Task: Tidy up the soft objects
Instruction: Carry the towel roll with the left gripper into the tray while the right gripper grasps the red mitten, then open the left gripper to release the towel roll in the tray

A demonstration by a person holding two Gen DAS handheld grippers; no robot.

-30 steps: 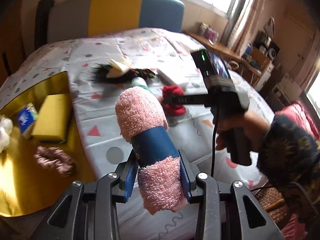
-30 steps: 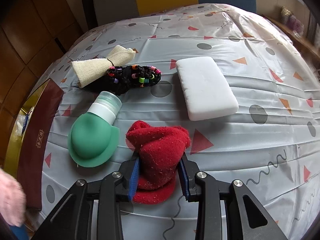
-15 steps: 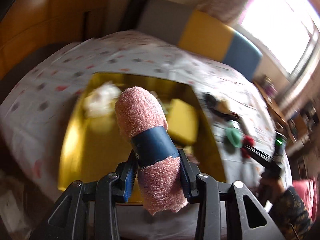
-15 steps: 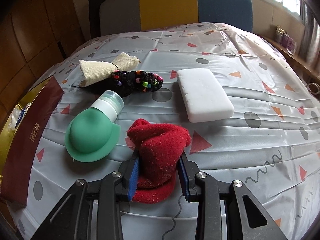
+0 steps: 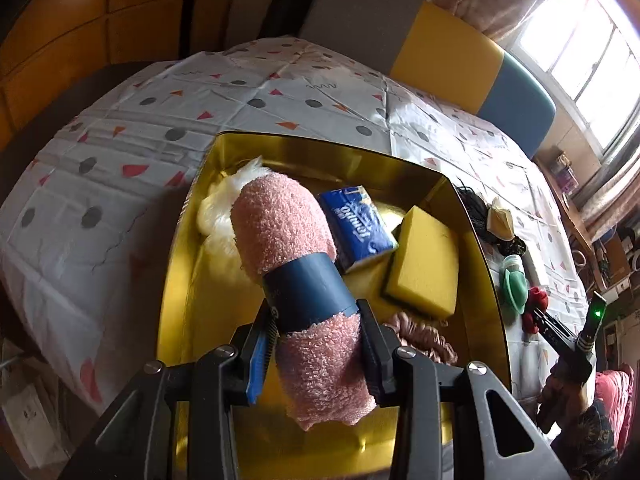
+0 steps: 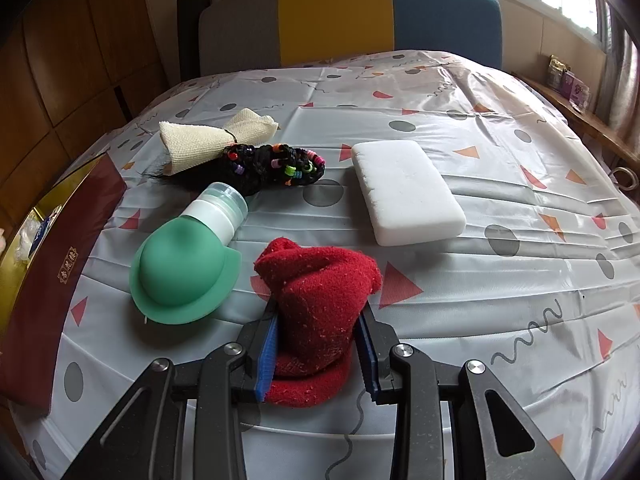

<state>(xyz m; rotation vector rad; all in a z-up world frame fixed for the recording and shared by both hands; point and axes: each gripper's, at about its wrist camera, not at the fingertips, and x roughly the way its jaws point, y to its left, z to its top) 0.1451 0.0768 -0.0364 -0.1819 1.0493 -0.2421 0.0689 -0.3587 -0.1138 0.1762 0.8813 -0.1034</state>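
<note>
Left wrist view. The left tool point(image 5: 318, 344) is clamped on a pink towel roll point(image 5: 298, 276) with a blue band, held above a gold tray point(image 5: 476, 264) on the desk point(image 5: 100, 200). Inside the tray, from 10 to 3 o'clock of the roll: white fluff point(image 5: 218, 216), a blue tissue pack point(image 5: 360, 228), a yellow sponge point(image 5: 426, 264), and a pink scrunchie point(image 5: 420, 336) beside the right jaw. At far right a hand point(image 5: 560, 392) carries the right tool.

Right wrist view. The right tool point(image 6: 318, 344) is closed on a red sock point(image 6: 320, 292) resting on the desk. At 10 o'clock of the sock lies a green bottle point(image 6: 184, 276); beyond it, a cream cloth point(image 6: 208, 142) touches a black beaded bundle point(image 6: 276, 166). At 1 o'clock lies a white sponge point(image 6: 406, 190). The tray's dark red wall shows at the left edge.
</note>
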